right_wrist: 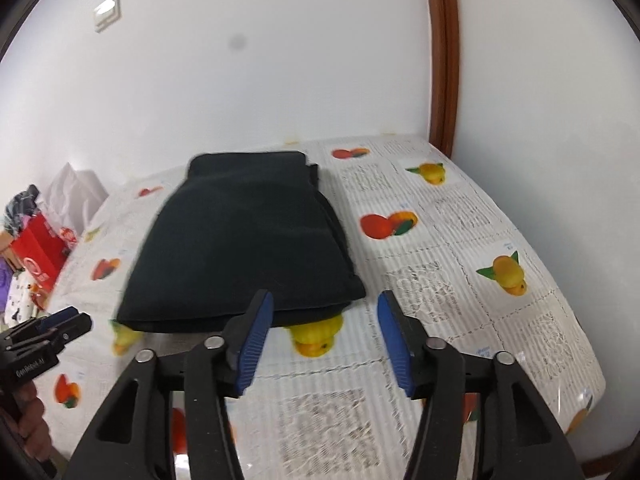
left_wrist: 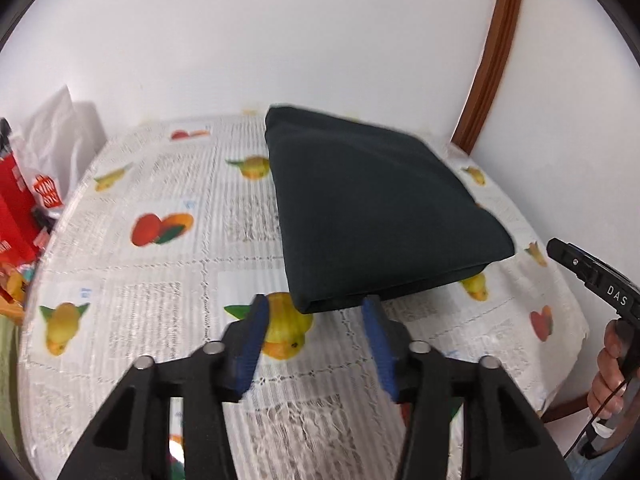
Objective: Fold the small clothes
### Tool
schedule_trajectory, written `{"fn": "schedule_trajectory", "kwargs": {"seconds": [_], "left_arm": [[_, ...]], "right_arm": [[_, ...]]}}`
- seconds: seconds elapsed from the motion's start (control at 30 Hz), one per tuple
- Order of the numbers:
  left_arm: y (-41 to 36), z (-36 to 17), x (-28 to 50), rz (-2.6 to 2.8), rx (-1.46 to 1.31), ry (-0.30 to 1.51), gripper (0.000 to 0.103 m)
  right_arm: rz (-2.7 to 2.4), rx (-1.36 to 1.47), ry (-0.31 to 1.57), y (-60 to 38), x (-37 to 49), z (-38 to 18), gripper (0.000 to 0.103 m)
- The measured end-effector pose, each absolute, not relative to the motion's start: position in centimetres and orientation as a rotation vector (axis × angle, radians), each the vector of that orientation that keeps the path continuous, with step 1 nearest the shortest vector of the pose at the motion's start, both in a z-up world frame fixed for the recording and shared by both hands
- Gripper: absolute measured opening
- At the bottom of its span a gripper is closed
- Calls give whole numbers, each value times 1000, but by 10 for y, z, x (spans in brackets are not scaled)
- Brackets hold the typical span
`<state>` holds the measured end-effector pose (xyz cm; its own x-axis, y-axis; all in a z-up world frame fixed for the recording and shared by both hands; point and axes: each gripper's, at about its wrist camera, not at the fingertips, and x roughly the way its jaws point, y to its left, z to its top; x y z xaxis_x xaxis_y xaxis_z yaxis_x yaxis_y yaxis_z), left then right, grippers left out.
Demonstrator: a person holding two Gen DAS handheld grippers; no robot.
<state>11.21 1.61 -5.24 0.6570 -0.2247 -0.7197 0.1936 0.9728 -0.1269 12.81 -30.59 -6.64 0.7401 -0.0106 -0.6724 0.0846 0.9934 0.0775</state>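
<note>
A dark folded garment [left_wrist: 372,208] lies flat on the table's fruit-print cloth [left_wrist: 160,264]; it also shows in the right wrist view [right_wrist: 244,240]. My left gripper [left_wrist: 316,308] is open and empty, its blue pads just short of the garment's near left corner. My right gripper [right_wrist: 326,302] is open and empty, its pads at the garment's near right corner. The right gripper's body shows at the right edge of the left wrist view [left_wrist: 592,276]; the left gripper shows at the lower left of the right wrist view [right_wrist: 60,324].
Red packaging [left_wrist: 16,208] and white plastic bags [left_wrist: 56,128] crowd the table's left end; they also show in the right wrist view [right_wrist: 40,256]. A white wall stands behind the table. A brown wooden frame [right_wrist: 442,48] rises at the back right. The table edge [right_wrist: 592,396] drops off at right.
</note>
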Motion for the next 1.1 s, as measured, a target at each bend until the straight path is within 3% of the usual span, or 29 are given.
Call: {"fn": "schedule_trajectory", "kwargs": {"seconds": [0.13, 0.23, 0.3, 0.5, 1.1], "left_arm": [[14, -32, 90, -210, -15, 784, 48], [17, -18, 72, -196, -28, 757, 62], [19, -11, 59, -193, -28, 737, 63], [22, 5, 20, -175, -32, 689, 73], [13, 29, -41, -155, 12, 606, 83]], "right_arm": [[-46, 61, 710, -283, 109, -42, 64], [-83, 28, 682, -268, 90, -28, 77], [-99, 16, 659, -261, 73, -21, 89], [-143, -22, 629, -248, 27, -8, 102], [-196, -5, 576, -256, -46, 18, 103]]}}
